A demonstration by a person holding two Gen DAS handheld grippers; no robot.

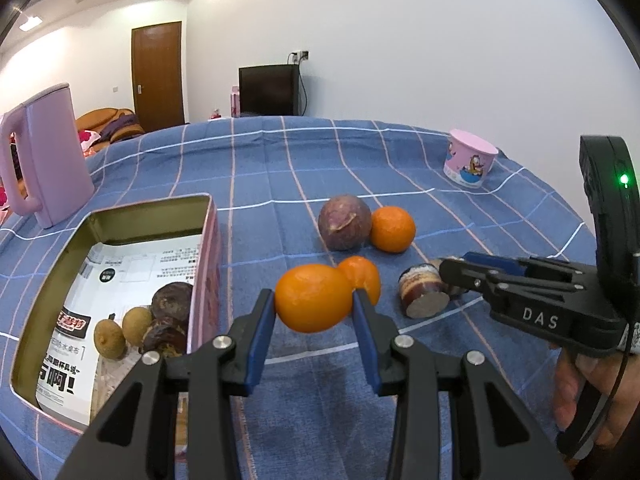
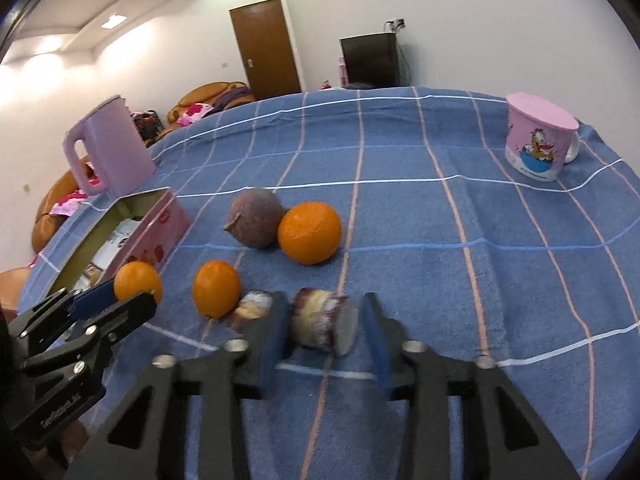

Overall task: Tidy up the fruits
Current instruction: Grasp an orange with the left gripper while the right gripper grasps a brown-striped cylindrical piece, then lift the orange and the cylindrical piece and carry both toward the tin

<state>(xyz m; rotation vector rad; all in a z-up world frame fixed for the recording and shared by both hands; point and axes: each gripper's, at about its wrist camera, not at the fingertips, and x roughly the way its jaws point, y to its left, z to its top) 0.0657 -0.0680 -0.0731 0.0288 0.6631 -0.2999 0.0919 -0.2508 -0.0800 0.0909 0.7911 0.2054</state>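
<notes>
- We see the blue checked tablecloth (image 1: 400,168) carrying everything.
- Open tin box (image 1: 120,216), our landmark: 2 longans and 2 dark fruits inside.
- Left gripper (image 1: 314,306) clamps 1 small orange (image 1: 310,298), just right of the box.
- Right gripper (image 2: 324,330) has closed around the cut purple fruit piece (image 2: 322,324), farther right; contact unclear through blur.

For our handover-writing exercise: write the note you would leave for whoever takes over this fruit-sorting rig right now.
Left hand-held gripper: shut on a small orange, held up beside the tin.
Right hand-held gripper: closed round a purple cut piece on the tablecloth.
Done: several brown and dark fruits lie in the tin.
Left: put in the held orange and the gripped piece. Then collect the second cut piece, the loose oranges and the round purple fruit.
</notes>
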